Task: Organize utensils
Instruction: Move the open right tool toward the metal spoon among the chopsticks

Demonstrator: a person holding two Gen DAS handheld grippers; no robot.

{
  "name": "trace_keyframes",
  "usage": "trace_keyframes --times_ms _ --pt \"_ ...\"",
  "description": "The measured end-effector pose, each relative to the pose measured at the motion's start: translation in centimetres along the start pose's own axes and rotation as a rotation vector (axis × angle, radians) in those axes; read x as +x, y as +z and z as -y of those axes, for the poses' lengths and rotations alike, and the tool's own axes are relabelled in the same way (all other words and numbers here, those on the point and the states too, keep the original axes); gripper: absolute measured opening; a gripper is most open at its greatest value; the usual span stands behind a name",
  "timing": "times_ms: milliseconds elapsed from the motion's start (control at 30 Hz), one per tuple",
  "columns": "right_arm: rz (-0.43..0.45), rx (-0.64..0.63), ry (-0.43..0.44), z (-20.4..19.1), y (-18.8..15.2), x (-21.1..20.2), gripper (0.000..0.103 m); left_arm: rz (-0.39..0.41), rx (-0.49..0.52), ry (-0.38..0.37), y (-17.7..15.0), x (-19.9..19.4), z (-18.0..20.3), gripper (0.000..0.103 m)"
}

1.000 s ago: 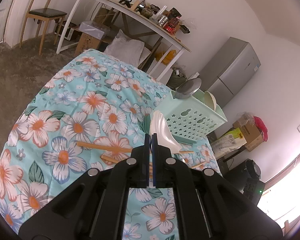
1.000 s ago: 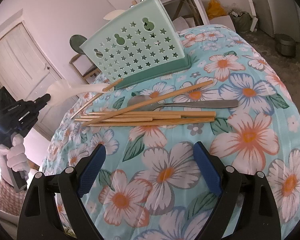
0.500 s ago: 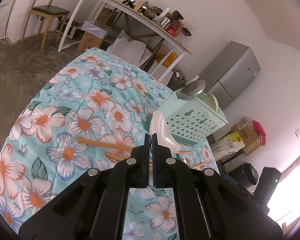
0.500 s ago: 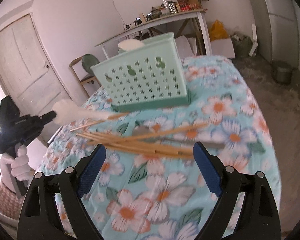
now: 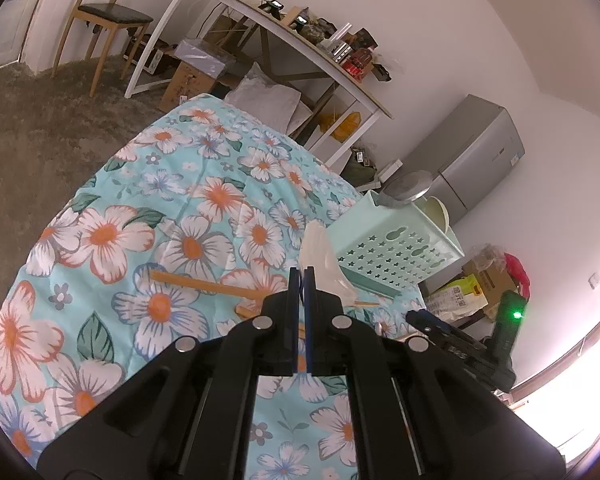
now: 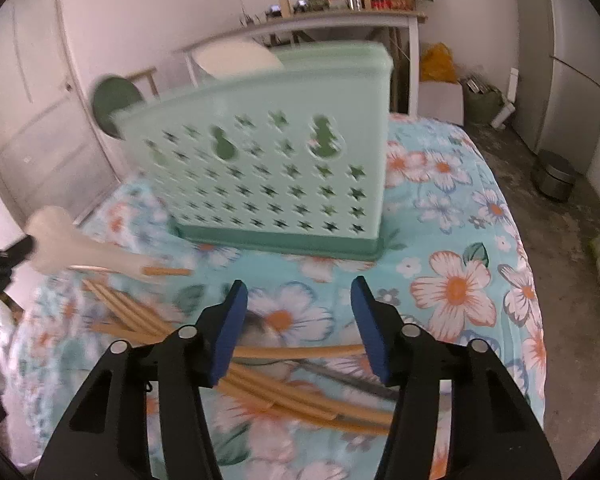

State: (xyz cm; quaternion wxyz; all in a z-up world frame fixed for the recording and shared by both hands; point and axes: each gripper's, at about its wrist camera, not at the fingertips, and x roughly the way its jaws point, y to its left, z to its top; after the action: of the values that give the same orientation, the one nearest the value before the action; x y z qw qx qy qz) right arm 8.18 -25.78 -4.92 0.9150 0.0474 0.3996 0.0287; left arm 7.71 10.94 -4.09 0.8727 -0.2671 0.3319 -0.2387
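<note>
My left gripper (image 5: 302, 276) is shut on the handle of a white soup spoon (image 5: 320, 256), held above the flowered tablecloth (image 5: 100, 240). The right wrist view shows that spoon (image 6: 72, 240) at the far left. My right gripper (image 6: 300, 296) hovers over a heap of wooden chopsticks (image 6: 300, 352) and a blurred metal spoon (image 6: 260, 320). Its jaws are closing, with nothing pressed between the pads. A mint green basket (image 6: 280, 160) with star holes stands just beyond it. In the left wrist view the basket (image 5: 396, 252) sits to the right, with the right gripper (image 5: 424, 318) below it.
A round grey utensil head (image 5: 406, 186) and a cream spoon (image 5: 436, 210) stick out of the basket. Loose chopsticks (image 5: 196, 282) lie on the cloth. Behind are a cluttered white desk (image 5: 284, 36), a wooden chair (image 5: 108, 12) and a grey fridge (image 5: 472, 148).
My right gripper has swung in over the chopsticks toward the basket and its jaws have narrowed. It now shows at the right of the left wrist view. The left gripper still holds the spoon.
</note>
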Motion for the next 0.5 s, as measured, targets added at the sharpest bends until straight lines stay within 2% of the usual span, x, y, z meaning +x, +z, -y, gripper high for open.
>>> trace_keyframes --times_ms 200,500 --pt "-0.050 -0.090 -0.065 -1.5 -2.3 -0.3 0.049 -0.003 0.008 0.000 -0.6 0.1 0.3 0.001" --pt "-0.071 -0.137 -0.083 -2.9 -5.1 -1.8 0.049 -0.009 -0.002 -0.011 0.1 0.6 -0.4 0.002"
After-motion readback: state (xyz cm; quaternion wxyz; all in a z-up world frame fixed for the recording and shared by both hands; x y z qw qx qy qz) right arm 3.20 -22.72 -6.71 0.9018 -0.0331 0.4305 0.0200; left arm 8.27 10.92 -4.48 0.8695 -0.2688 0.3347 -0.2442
